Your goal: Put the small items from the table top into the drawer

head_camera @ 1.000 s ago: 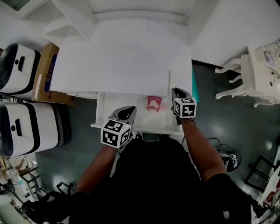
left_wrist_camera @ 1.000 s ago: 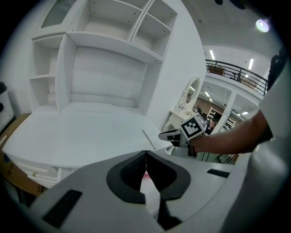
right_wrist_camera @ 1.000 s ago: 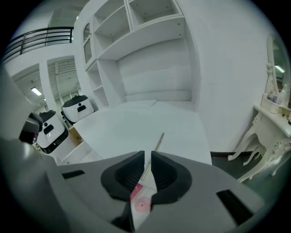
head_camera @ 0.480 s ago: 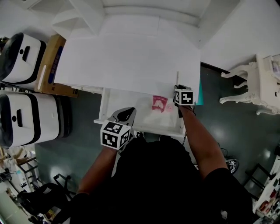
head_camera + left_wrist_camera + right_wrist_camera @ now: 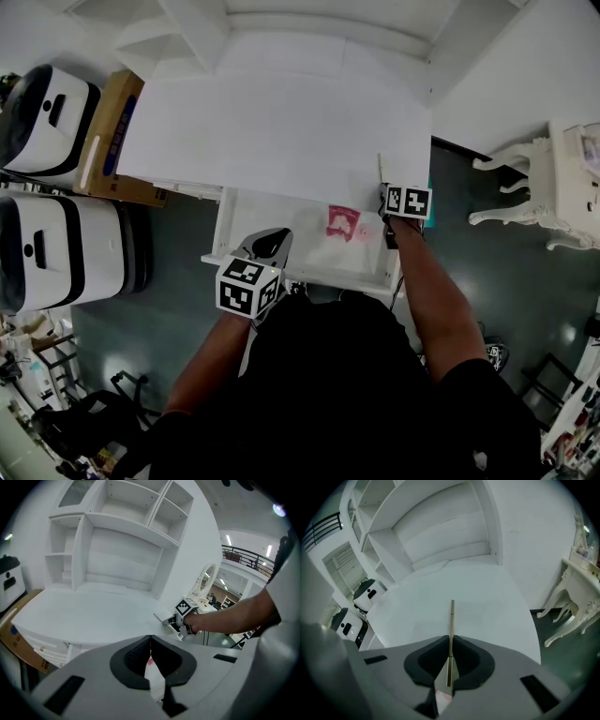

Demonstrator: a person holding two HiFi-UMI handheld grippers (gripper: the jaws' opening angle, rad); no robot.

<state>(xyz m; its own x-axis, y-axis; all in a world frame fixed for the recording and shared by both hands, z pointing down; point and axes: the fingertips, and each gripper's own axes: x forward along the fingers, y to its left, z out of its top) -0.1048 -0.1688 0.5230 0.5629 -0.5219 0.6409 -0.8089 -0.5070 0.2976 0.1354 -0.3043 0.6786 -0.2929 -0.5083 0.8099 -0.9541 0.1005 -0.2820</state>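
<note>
Print on the pink packet [image 5: 343, 223] in the drawer [image 5: 272, 217]: too small for me to read. Drawer's front edge: partly covered by my left gripper [image 5: 274, 237] and body. Stick [image 5: 380, 167]: near end hidden behind my right gripper [image 5: 387, 194].

Cardboard box [image 5: 109, 141] beside two white-black machines [image 5: 49, 114], left; ornate white table [image 5: 561, 178], right.

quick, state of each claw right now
left claw: closed, empty
right claw: closed on the stick
</note>
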